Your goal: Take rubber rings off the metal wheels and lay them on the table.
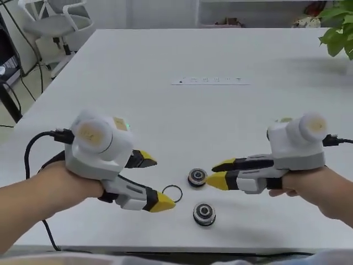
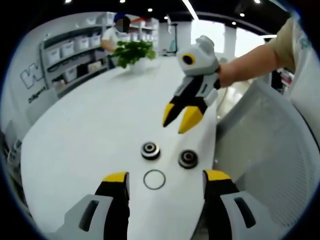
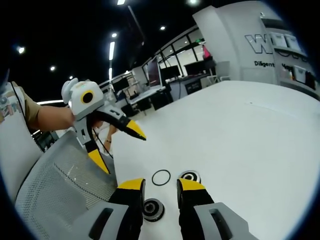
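Two small metal wheels (image 1: 197, 177) (image 1: 204, 213) lie near the front edge of the white table (image 1: 182, 116), each with a dark rim. A thin black rubber ring (image 1: 172, 193) lies flat and loose to their left. My left gripper (image 1: 157, 181) is wide open, its yellow tips on either side of the ring just above the table; the ring (image 2: 154, 179) sits between the jaws. My right gripper (image 1: 217, 172) points left at the farther wheel with its jaws narrowly apart and nothing in them. In the right gripper view, that wheel (image 3: 190, 176) lies just past its tips (image 3: 160, 185).
A flush socket strip (image 1: 209, 81) sits mid-table. An office chair (image 1: 55, 22) stands at the far left corner and a green plant (image 1: 339, 33) at the far right. A black cable (image 1: 33, 160) trails off the left gripper. A mesh chair (image 2: 265, 150) is by the front edge.
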